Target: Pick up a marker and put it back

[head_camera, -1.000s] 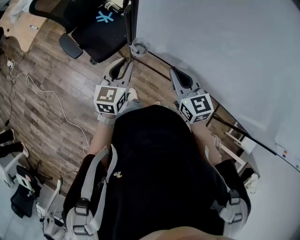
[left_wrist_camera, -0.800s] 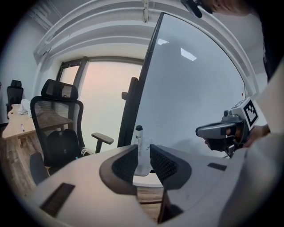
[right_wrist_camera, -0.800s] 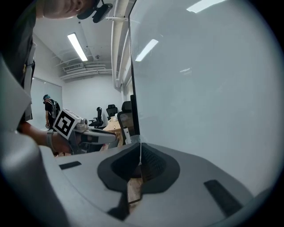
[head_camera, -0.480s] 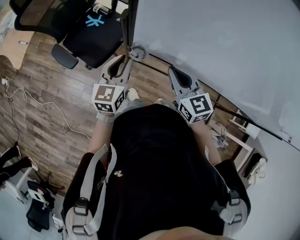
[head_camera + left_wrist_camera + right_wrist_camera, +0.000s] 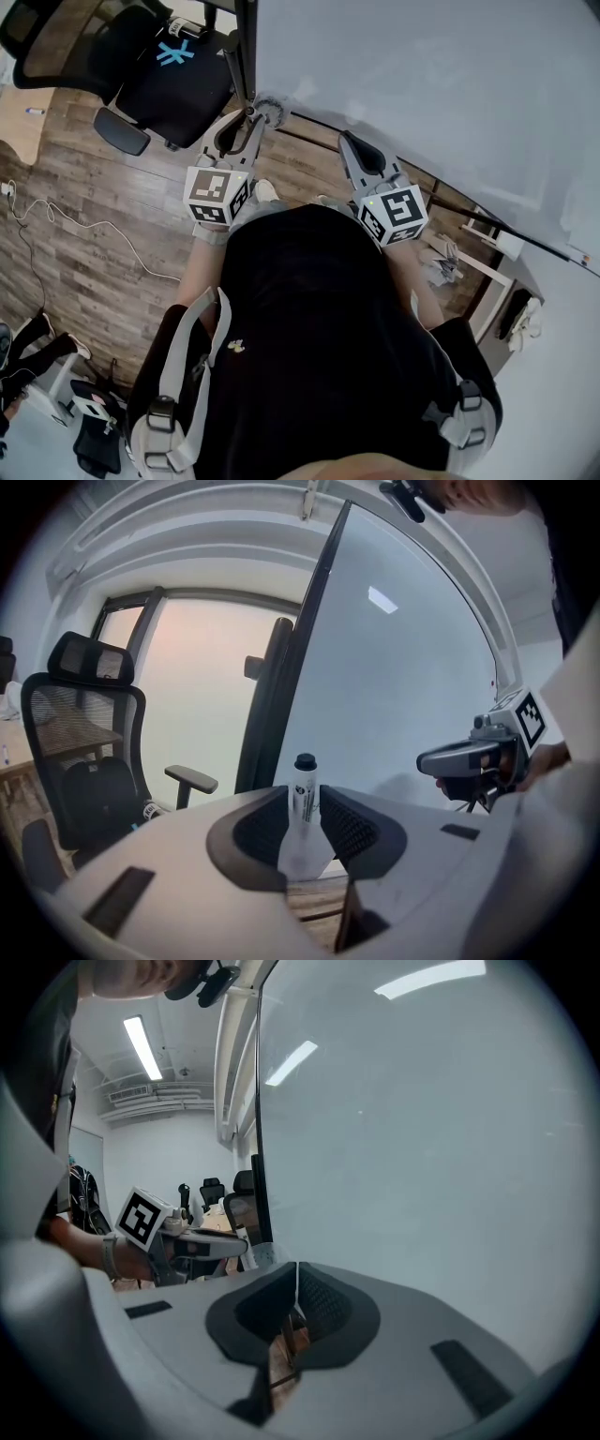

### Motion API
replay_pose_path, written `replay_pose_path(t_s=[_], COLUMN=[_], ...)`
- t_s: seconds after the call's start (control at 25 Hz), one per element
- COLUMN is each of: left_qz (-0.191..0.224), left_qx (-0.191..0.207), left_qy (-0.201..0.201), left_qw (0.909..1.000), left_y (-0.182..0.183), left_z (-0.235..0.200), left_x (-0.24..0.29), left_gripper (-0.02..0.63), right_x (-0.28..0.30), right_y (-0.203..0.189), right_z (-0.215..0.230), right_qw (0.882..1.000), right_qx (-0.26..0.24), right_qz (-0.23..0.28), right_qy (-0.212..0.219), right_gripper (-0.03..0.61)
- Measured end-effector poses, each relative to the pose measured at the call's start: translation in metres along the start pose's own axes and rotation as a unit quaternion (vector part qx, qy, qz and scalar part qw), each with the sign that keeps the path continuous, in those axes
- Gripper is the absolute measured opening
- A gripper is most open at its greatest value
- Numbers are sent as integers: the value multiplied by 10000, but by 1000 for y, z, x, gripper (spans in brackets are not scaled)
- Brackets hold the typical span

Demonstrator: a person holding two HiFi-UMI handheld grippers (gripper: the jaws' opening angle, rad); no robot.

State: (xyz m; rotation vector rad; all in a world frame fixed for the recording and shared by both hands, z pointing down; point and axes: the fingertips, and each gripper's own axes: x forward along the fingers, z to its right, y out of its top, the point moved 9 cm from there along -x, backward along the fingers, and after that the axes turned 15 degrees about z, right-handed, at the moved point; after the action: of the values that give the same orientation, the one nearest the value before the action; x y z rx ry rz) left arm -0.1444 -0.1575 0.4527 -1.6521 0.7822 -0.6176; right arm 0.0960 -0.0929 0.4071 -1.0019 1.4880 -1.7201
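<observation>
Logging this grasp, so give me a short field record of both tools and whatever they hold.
left tool: jaws closed on the marker
marker: upright, white body, black cap on top
right tool: jaws together, nothing between them
surroundings: whiteboard just ahead of both tools

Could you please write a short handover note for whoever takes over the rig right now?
Left gripper: shut on the marker, held upright, black cap on top.
Right gripper: jaws together, nothing between them, facing the whiteboard.
Things: the pale round holder sits by the board's edge, just past the left jaws.
Done: the marker is gripped. Whether its lower end is in the holder cannot be told.
Left: probably seat the marker in the holder, open the left jaws and draw back.
</observation>
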Motion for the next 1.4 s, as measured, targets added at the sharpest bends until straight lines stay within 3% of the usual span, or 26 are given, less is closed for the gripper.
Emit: replay_pose_path(t_s=[0.84, 1.4], left_qz=[2, 385], left_qx=[151, 539], left_qy=[-127, 200], left_qw=[9998, 9976], left_y=[4, 29], left_z=[7, 34], left_x=[5, -8], left_gripper=[75, 74], right_x=[1, -9], right_y=[0, 4], right_z=[7, 13], right_qw=[10000, 9979], right_qx=[48, 10], right_qz=[50, 154], right_qy=[36, 631], right_gripper=[17, 17])
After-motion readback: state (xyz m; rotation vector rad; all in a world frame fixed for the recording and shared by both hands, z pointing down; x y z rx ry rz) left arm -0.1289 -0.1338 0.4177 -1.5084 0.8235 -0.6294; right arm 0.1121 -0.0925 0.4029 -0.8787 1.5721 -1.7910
